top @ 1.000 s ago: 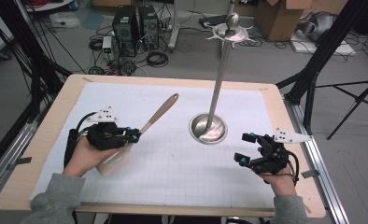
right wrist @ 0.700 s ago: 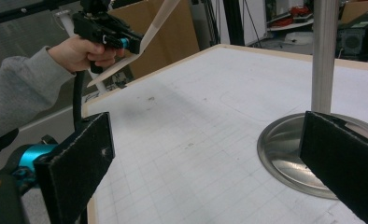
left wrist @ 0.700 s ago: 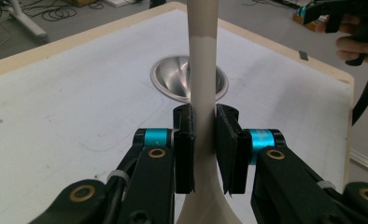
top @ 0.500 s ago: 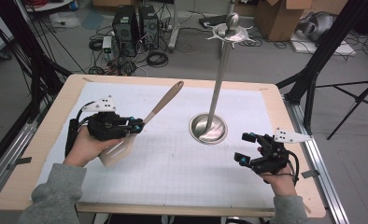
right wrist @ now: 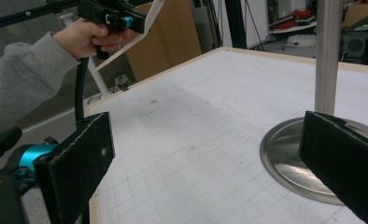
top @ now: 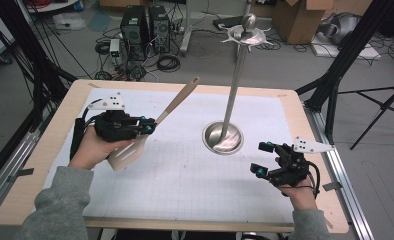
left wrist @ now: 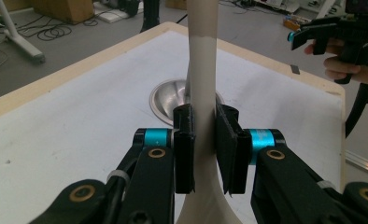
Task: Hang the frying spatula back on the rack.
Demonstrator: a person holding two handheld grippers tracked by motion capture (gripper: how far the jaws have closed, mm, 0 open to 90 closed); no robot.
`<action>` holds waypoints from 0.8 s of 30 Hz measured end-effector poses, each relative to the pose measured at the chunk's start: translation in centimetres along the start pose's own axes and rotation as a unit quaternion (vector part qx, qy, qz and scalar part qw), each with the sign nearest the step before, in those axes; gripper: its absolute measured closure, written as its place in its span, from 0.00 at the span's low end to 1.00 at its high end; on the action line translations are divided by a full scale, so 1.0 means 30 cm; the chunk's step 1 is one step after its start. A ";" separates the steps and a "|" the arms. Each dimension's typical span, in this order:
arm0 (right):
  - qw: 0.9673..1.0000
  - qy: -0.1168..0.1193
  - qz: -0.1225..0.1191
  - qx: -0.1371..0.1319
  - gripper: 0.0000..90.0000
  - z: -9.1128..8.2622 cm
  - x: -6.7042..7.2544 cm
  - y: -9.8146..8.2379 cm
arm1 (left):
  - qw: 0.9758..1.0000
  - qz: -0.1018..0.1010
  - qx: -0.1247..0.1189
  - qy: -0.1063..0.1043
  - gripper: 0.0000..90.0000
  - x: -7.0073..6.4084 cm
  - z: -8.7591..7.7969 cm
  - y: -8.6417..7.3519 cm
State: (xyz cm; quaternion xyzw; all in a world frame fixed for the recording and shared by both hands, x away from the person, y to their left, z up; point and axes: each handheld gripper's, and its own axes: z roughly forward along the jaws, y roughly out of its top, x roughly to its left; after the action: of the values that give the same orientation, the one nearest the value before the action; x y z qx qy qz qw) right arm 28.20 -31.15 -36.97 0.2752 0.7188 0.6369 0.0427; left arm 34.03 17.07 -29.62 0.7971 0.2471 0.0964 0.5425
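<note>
My left gripper (top: 149,127) is shut on the neck of a beige spatula (top: 177,102), which it holds above the left half of the table. The handle slants up and away to the right, and the flat blade (top: 127,155) hangs below the hand. In the left gripper view the pads (left wrist: 184,144) press both sides of the spatula (left wrist: 203,56). A metal stand (top: 235,85) with a round base and hooks at its top rises from the table's middle. My right gripper (top: 261,157) stands open at the front right, nothing between its jaws (right wrist: 205,163).
The white gridded mat (top: 185,190) covers a wooden-edged table (top: 45,150). The stand's base (right wrist: 285,149) lies just ahead of my right gripper. Computers, cables and boxes sit on the floor beyond the far edge, and black tripod legs (top: 335,85) stand to the right.
My left hand has lifted the spatula higher off the mat, and its handle tip has risen toward the far edge. The right gripper has stayed put.
</note>
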 end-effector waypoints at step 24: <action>1.000 0.004 0.003 -0.031 0.03 -0.025 0.006 0.014 | 0.999 0.011 -0.025 -0.019 0.86 -0.014 -0.003 0.189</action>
State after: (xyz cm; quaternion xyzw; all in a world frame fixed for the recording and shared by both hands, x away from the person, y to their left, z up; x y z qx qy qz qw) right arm 27.89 -31.72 -36.39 0.2728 0.6985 0.6599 0.0464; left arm 35.27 15.30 -24.36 0.7876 0.2256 0.0935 0.5658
